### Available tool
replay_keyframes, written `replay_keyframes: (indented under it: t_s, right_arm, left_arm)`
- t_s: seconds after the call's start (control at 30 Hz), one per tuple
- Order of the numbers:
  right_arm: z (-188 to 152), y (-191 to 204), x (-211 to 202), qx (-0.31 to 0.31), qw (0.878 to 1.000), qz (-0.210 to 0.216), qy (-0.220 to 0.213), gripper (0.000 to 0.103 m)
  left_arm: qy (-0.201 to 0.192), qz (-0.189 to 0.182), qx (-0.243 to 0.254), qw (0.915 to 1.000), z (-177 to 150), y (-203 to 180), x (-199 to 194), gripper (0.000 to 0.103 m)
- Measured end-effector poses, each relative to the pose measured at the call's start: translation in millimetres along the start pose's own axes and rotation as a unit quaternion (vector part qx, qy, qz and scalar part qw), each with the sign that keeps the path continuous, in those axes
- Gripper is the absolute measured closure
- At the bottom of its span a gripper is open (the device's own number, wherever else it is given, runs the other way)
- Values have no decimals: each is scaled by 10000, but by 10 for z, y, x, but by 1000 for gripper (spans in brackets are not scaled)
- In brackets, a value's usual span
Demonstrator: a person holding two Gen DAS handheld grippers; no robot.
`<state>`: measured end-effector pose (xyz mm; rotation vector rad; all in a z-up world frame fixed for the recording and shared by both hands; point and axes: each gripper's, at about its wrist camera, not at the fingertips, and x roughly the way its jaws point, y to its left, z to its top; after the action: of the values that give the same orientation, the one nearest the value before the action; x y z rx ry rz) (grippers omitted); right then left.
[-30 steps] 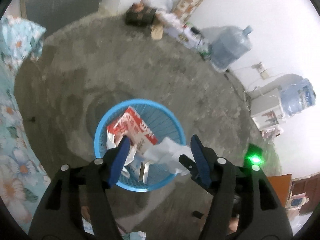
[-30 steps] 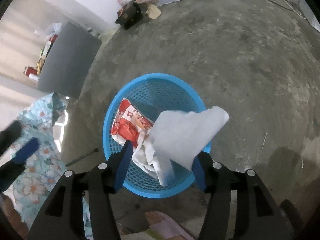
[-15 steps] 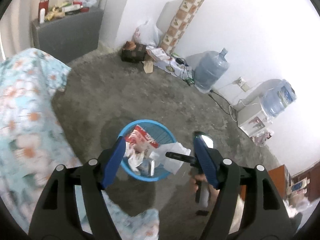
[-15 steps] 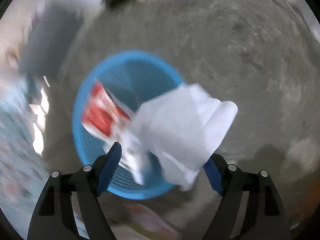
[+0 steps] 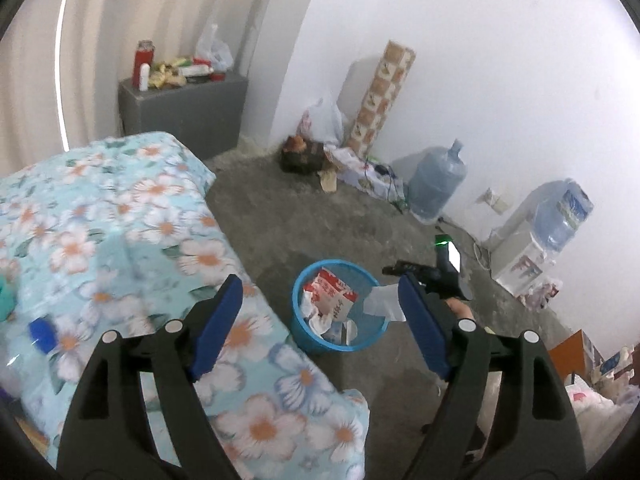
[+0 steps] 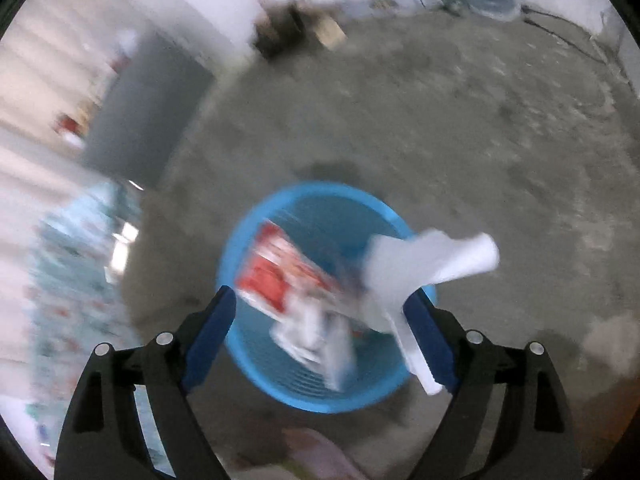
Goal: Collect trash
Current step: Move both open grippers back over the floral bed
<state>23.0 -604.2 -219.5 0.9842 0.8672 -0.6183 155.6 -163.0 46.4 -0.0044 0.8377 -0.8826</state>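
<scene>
A blue mesh basket (image 5: 337, 347) (image 6: 320, 400) stands on the concrete floor by the bed. It holds a red and white carton (image 5: 332, 292) (image 6: 280, 272) and crumpled white scraps. My right gripper (image 6: 320, 296) (image 5: 440, 276) hangs over the basket, its jaws opening. A white paper sheet (image 6: 420, 268) (image 5: 380, 304) lies between them, only against the right finger, over the basket's rim. My left gripper (image 5: 318, 284) is high above the bed's corner, its jaws opening with nothing between them. A blurred blue item (image 5: 42, 334) lies on the bed.
The bed's floral sheet (image 5: 140, 220) fills the left. A grey cabinet (image 5: 184, 112) with bottles stands at the wall. Bags, a tall patterned box (image 5: 380, 92), a water jug (image 5: 438, 184) and a water dispenser (image 5: 524, 256) line the far wall.
My left gripper rose and drew back from the basket, bringing the bed into view. Both grippers' jaws widened. The white paper came loose from the right gripper's left finger.
</scene>
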Motion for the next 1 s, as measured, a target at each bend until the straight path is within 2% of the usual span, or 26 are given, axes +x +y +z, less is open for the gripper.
replay_keyframes:
  t_s: [0.07,0.13,0.2,0.3,0.33,0.37,0.5,0.6,0.67,0.77,0.9,1.0]
  right_arm:
    - [0,41,28,25,9999,89,103,20]
    - [-29,10,188,118,9985,186,511,19]
    - [-94,-51,366,290,9957,89,873,19]
    - [-298,-275,674,936,9821,389,1587,19]
    - [-397,-373,785,1225,9740,427,1859,19]
    - [-463,-451,837,1413,9696,348,1967,19]
    - [-561,-549,825,1447,9682,-28,2039,19]
    - [-529,-528,690,1348,9748,-256,1759,19]
    - [-460,-481,468,1261,9844,-340,1183,19]
    - [-443,-349,166,1217,9899,1,728,19]
    - [-626,174,-303,464,9983,236,262,19]
    - [-920,712,-697,-261,9978,614,-3,19]
  left_arm:
    - [-61,56,-33,10000,-45,46,-103,24]
    - [-93,68,-66,9999,-88,96,-190,24]
    - [-117,90,-192,9997,-133,146,-273,24]
    - [-163,50,-354,9992,-178,184,-346,24]
    - [-203,39,-392,9990,-196,206,-391,24]
    - [-233,45,-414,9989,-212,227,-419,24]
    - [-319,63,-489,9983,-264,324,-518,24]
    - [-446,156,-474,9978,-310,407,-628,24]
    - [-548,270,-481,9970,-342,452,-724,24]
    - [-707,382,-483,9956,-426,547,-895,24]
    - [-810,549,-535,9938,-642,684,-1134,21]
    - [-760,609,-632,9932,-881,784,-1316,20]
